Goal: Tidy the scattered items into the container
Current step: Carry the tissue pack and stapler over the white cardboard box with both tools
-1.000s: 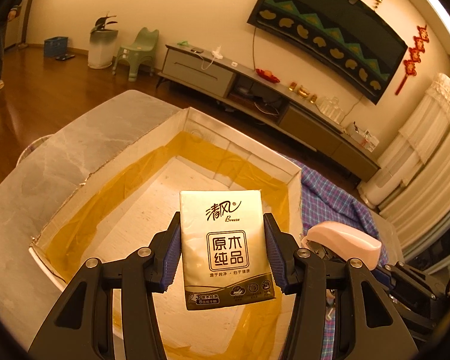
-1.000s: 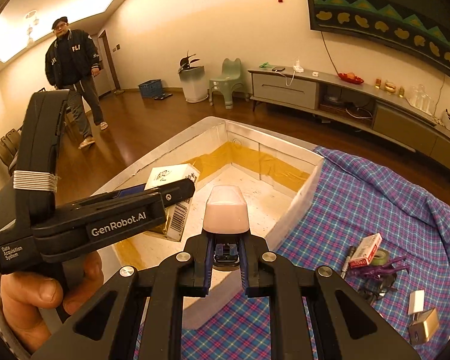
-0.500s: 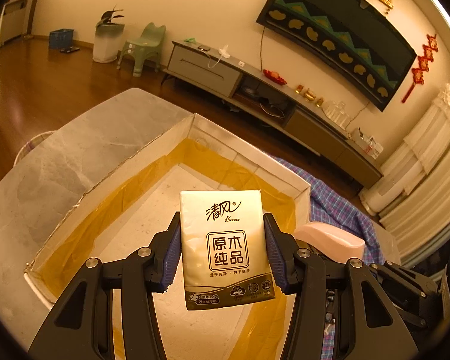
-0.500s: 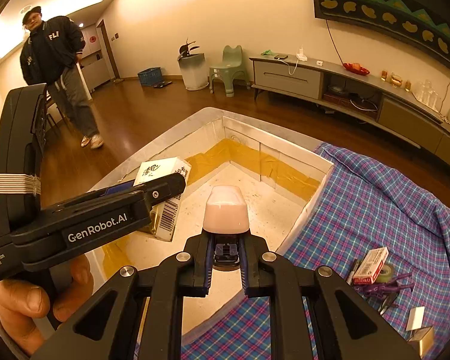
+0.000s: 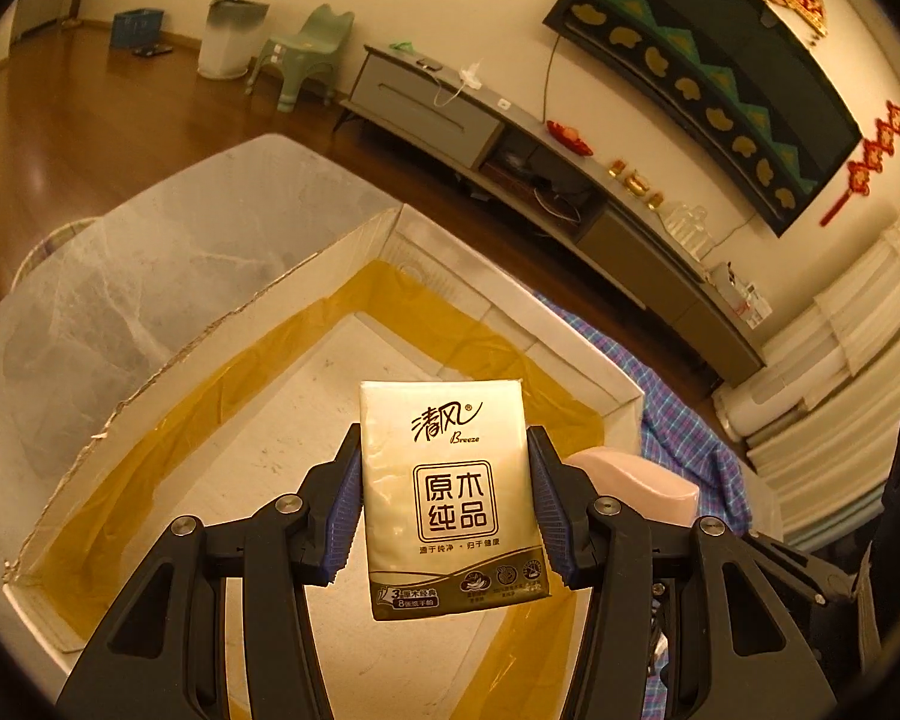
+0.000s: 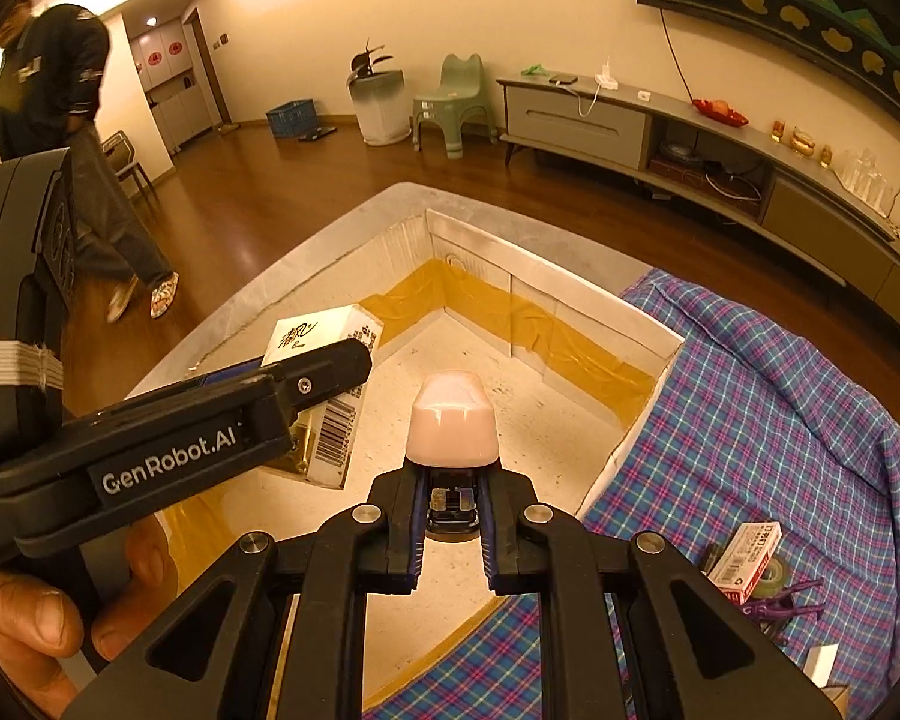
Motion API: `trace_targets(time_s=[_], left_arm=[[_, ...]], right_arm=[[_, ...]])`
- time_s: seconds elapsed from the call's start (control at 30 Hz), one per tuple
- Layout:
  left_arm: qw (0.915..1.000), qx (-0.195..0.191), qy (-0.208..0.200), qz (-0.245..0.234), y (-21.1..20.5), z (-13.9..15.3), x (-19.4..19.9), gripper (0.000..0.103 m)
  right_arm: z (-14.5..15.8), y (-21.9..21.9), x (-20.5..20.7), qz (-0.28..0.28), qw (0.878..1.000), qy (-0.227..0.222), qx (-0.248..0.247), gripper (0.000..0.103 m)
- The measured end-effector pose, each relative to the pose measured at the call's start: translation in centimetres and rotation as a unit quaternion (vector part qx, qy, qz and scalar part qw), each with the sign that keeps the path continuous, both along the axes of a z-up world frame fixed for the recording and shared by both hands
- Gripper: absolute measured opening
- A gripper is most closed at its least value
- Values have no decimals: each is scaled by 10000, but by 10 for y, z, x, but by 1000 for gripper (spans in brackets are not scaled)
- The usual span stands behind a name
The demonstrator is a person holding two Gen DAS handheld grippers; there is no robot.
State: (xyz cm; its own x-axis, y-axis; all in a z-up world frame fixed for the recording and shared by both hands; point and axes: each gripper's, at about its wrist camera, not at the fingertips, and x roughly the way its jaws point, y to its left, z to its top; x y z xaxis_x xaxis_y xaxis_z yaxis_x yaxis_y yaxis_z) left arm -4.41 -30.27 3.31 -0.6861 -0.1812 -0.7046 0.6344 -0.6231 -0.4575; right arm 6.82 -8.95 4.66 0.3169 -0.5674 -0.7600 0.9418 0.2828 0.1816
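Both hands are over the cardboard box [image 5: 222, 324] now, each with something to drop off. The left gripper [image 5: 444, 516] has its blue pads [image 5: 345, 507] pressed against the two long sides of a pack of tissues [image 5: 450, 498], pinching it upright with the printed face toward the camera, and the pack hangs above the pale floor of the box, clear of the walls. From the right wrist view that same tissue pack [image 6: 330, 414] shows side on, barcode out, held in the air over the left half of the box [image 6: 570, 300], with the black body of the left gripper [image 6: 306, 384] running across the frame and the person's hand [image 6: 36, 618] wrapped round its handle at the lower left. The right gripper [image 6: 453, 516] is pressed tight on a pink stapler [image 6: 453, 420], its narrow dark base caught between the pads and the rounded pink top sticking out past the fingertips, pointing into the middle of the box. The stapler [image 5: 636, 480] peeks in at the right of the left wrist view too, just beside the tissue pack. The box sits on a grey stone table [image 5: 150, 276] with yellow tape [image 6: 468, 294] lining its inner walls, and nothing lies on its floor. Off to the right, on the checked cloth [image 6: 750, 396], wait a small red and white box [image 6: 744, 558], a roll of clear tape [image 6: 774, 573] and something purple [image 6: 786, 603] I cannot make out. A person in dark clothes [image 6: 48, 90] stands on the wooden floor at the far left.
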Motion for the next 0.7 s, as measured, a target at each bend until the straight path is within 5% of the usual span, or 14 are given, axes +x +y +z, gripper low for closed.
trace_targets(time_s=[0.3, 0.7], left_arm=[[9974, 707, -141, 26, -14, -25, -18, 53], [9859, 1574, -425, 379, -25, -51, -19, 53]], right_arm=[[-22, -28, -6, -91, 9989, -92, 450, 16], [-38, -47, 10, 179, 9972, 405, 601, 16]])
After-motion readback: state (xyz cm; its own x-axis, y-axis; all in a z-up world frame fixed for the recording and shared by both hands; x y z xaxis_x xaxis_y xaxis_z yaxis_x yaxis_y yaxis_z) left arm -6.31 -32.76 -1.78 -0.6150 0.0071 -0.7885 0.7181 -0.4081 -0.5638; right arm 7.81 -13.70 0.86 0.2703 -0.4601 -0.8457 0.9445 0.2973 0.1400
